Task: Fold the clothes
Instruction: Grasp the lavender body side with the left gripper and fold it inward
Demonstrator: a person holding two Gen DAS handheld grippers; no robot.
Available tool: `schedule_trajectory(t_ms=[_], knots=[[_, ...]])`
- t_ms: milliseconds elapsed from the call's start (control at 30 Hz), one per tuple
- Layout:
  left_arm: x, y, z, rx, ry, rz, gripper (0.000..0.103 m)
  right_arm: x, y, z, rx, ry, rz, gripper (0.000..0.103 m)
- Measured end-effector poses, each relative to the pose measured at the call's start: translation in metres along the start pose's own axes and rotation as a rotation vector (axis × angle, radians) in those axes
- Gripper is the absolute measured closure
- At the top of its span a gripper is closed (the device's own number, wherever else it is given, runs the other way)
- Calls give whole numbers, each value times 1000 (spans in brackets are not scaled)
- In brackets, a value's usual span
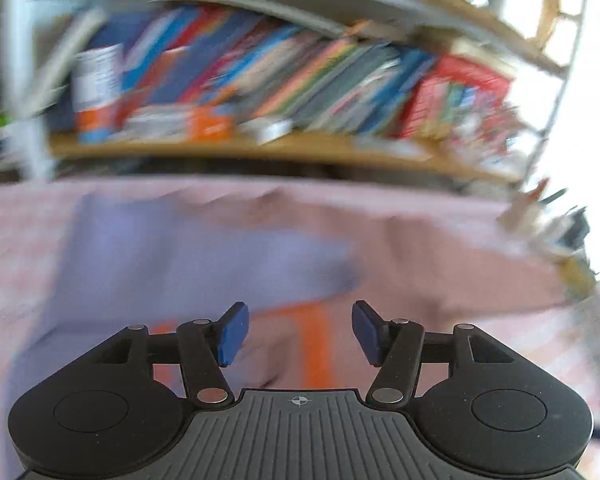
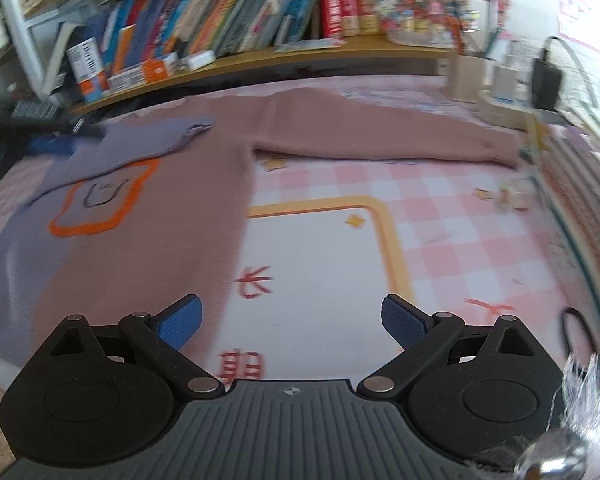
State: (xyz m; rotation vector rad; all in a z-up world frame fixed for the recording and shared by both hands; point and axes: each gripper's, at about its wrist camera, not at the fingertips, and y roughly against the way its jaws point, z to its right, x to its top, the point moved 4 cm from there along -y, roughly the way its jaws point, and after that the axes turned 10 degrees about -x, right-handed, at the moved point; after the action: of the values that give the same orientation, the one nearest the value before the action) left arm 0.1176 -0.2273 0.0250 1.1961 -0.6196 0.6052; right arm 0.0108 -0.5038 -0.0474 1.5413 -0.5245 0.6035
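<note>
A pink-brown sweater (image 2: pixel 188 208) with an orange outline drawing (image 2: pixel 100 204) lies flat on a pink checked mat (image 2: pixel 440 232). Its purple left sleeve (image 2: pixel 140 144) is folded over the chest; its right sleeve (image 2: pixel 380 136) stretches out to the right. My right gripper (image 2: pixel 292 324) is open and empty, above the mat just right of the sweater's side edge. In the blurred left wrist view, my left gripper (image 1: pixel 300 332) is open and empty above the sweater (image 1: pixel 420 252), with the purple part (image 1: pixel 180 256) ahead of it.
A wooden shelf (image 2: pixel 300 56) packed with books runs along the far edge of the mat; it also shows in the left wrist view (image 1: pixel 240 148). Boxes and a dark charger (image 2: pixel 546 80) stand at the far right. A fluffy object (image 2: pixel 588 400) sits at the near right.
</note>
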Motion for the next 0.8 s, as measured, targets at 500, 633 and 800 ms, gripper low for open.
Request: schedule_trajectory(t_ms=[500,633,800], knots=[[-114,97,-136,342,289,-5,57,2,-4,-33,13,-34,-23,10],[-115,94,-148,328,289,-4,57,-2,4,-43,-1,-5,-20,18],[-118,85,-156,274,286,-25,57,-10,5,-53,-23,2,-59,34]])
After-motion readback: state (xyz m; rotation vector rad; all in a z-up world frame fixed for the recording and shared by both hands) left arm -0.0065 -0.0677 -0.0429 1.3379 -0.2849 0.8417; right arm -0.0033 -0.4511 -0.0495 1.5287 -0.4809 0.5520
